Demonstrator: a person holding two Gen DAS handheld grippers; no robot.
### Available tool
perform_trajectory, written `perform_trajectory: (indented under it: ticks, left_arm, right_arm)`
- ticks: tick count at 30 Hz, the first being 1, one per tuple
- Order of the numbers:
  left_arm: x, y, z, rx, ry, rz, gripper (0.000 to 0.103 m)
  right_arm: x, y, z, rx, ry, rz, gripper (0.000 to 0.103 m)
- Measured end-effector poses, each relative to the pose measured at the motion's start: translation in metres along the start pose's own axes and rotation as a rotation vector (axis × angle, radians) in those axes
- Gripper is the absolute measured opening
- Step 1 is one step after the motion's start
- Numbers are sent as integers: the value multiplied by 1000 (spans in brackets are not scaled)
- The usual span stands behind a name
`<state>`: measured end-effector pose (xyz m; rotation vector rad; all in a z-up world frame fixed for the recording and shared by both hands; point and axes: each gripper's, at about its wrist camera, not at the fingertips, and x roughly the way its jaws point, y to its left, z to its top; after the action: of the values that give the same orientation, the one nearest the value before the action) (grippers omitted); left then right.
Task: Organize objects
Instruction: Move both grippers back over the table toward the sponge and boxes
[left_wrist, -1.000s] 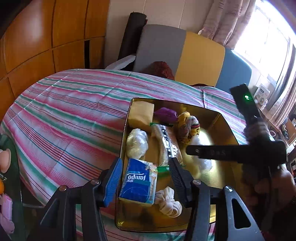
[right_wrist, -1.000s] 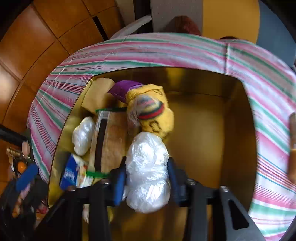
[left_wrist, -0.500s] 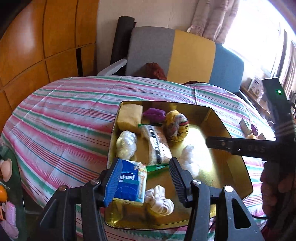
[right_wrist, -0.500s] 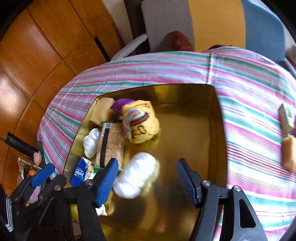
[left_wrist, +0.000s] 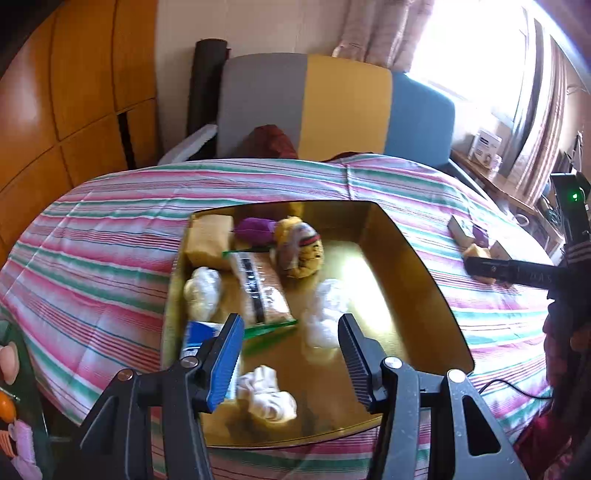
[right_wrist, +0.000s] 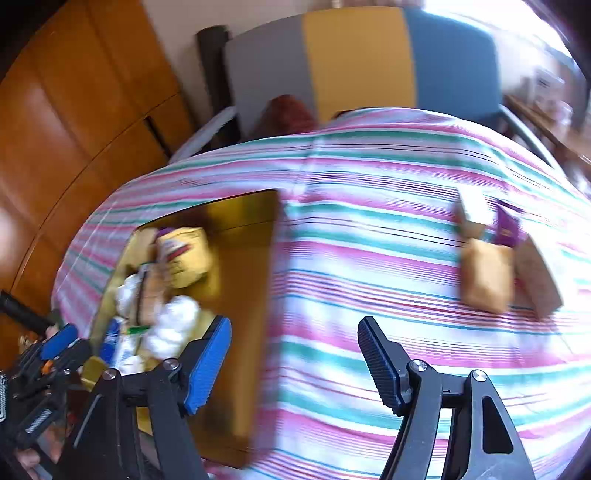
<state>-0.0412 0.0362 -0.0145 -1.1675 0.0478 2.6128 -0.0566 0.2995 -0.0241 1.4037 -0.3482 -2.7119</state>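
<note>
- The gold tray (left_wrist: 413, 266) is sitting on the striped tablecloth (left_wrist: 110, 258), holding a white plastic bundle (left_wrist: 325, 310), a yellow plush (left_wrist: 301, 251) and a blue tissue pack (left_wrist: 197, 334) half hiding behind the left gripper (left_wrist: 290, 356).
- That gripper's jaws are hanging partly apart, gripping nothing.
- The right gripper (right_wrist: 293, 363) is spreading wider over bare cloth, empty too.
- Only its blurry view is showing the tan blocks (right_wrist: 487, 277) properly.
</note>
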Motion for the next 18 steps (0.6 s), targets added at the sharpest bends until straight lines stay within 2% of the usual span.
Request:
perform_trajectory:
  ticks: [8,13,18]
  left_arm:
    - [5,-32,5,65,26,-103,53]
    - [6,-54,14,106,20,-142,53]
    - [13,-84,31,143,34,-178,53]
  right_arm:
    - [-31,-103,11,160,-77,-146,75]
    - [-46,-174,31,291,-166,-259,81]
    - [-44,-230,32,416,-233,-296,81]
